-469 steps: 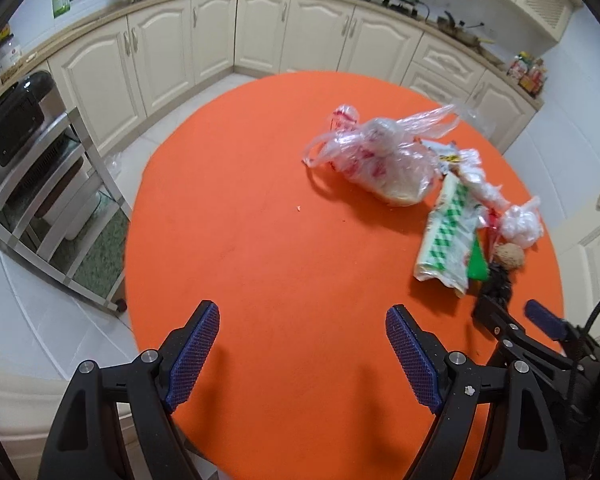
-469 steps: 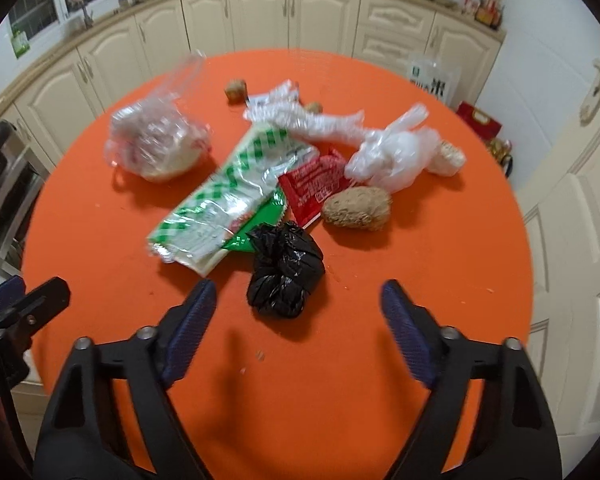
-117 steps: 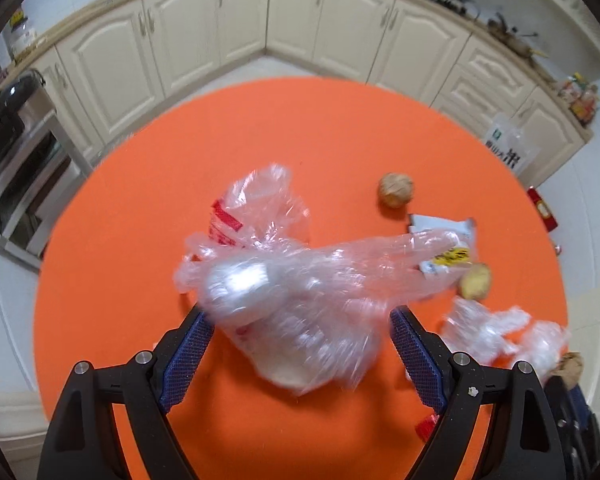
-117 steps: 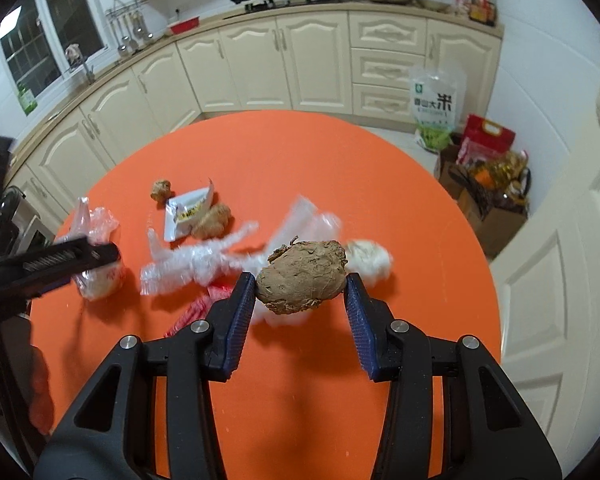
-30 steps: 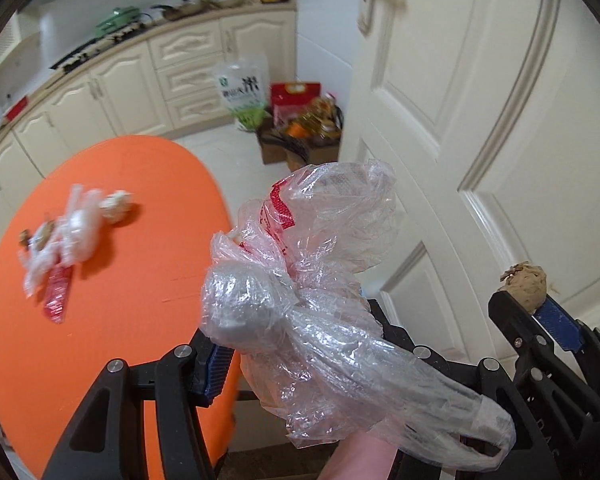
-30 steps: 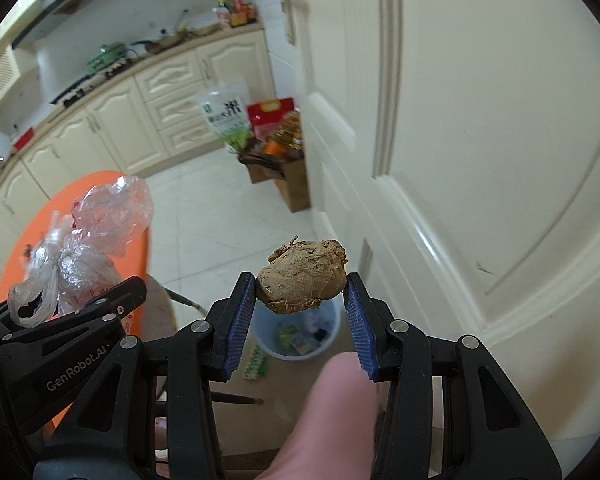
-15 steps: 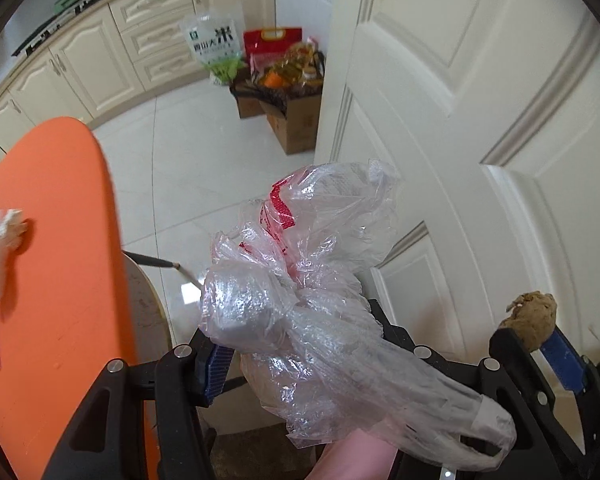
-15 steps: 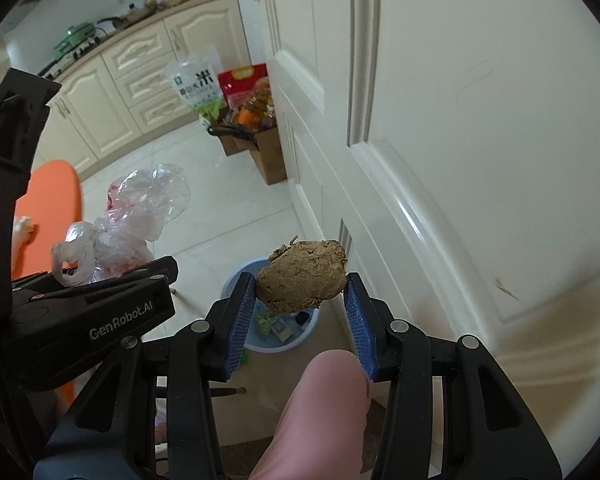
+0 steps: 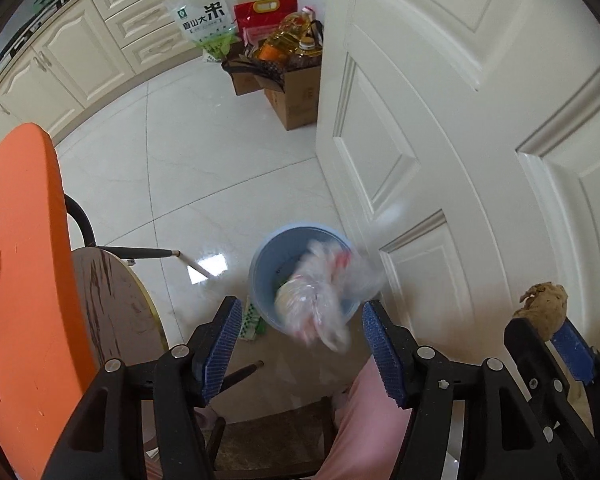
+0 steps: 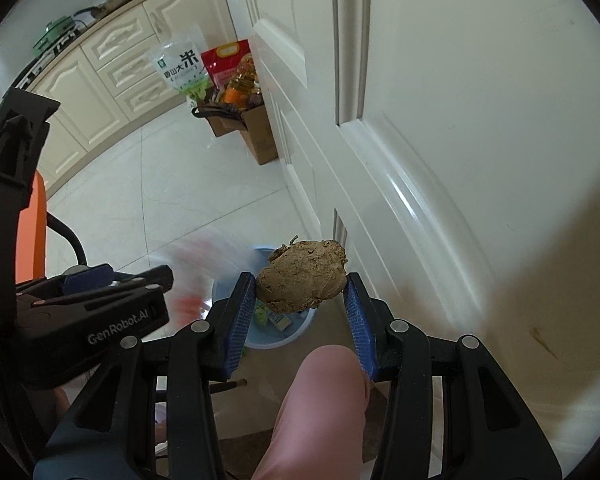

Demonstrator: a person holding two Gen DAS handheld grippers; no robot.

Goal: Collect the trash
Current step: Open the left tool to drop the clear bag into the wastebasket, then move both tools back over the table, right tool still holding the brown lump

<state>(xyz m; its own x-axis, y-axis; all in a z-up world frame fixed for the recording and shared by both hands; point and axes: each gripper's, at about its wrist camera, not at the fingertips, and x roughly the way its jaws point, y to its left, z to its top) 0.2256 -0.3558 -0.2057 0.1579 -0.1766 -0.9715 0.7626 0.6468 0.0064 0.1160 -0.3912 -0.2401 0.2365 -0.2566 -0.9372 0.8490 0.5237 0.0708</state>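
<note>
Blurred clear plastic bag mid-air over blue bin; brown lump clamped betw. jaws.

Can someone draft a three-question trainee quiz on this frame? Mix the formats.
1. True or false: the left hand-held gripper is clamped on the clear plastic bag.
2. Multiple choice: what is between the pads of the right hand-held gripper? A) a black bag B) a brown lumpy root C) a red wrapper
3. Fill in: the blue trash bin stands on the tiled floor beside the white ____.

Key: 1 false, its pads are apart and the blurred bag is clear of them, over the bin. 2 B. 3 door.
</note>
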